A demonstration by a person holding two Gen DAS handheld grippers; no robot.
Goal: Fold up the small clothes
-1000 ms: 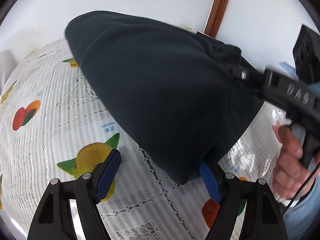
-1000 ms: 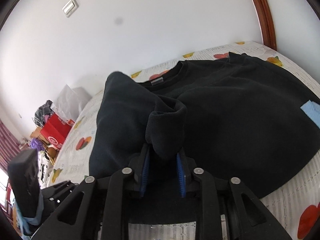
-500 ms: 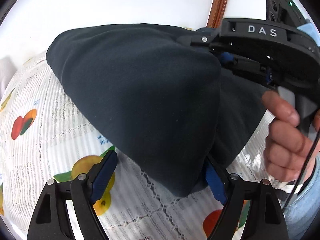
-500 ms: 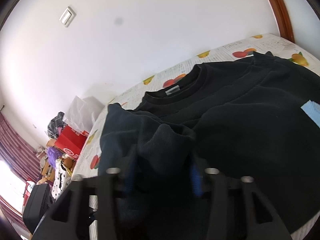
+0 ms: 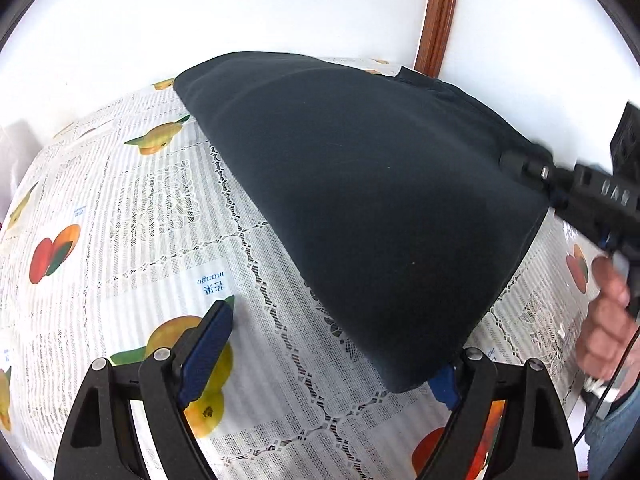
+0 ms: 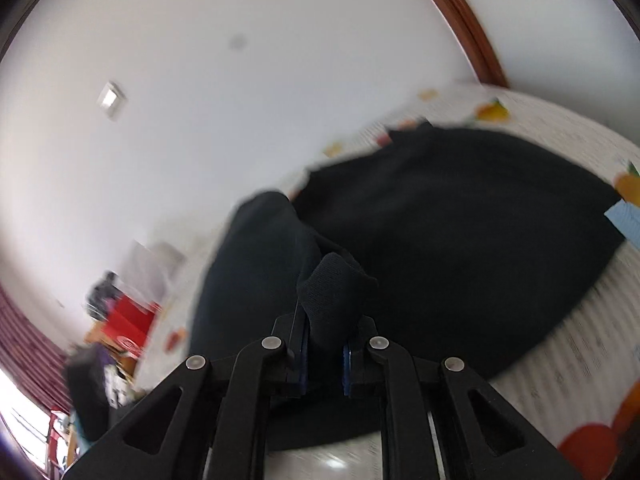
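Observation:
A dark navy sweatshirt [image 5: 372, 196] lies on a fruit-print lace tablecloth [image 5: 132, 216]. My left gripper [image 5: 328, 356] is open, low over the cloth, its right finger tucked under the garment's near corner. My right gripper [image 6: 323, 354] is shut on a bunched sleeve cuff [image 6: 334, 300] and holds it up over the sweatshirt body [image 6: 460, 232]. In the left wrist view the right gripper [image 5: 576, 188] reaches in from the right at the garment's edge.
A white wall and a brown wooden door frame [image 5: 438, 20] stand behind the table. A hand [image 5: 604, 320] holds the right gripper's handle. A red box and clutter [image 6: 128, 320] sit beyond the table's far left. A light blue patch [image 6: 624, 220] lies by the garment's right edge.
The right gripper has swung back to the right and lower with the sleeve cuff still held. The left gripper stays open near the garment's corner.

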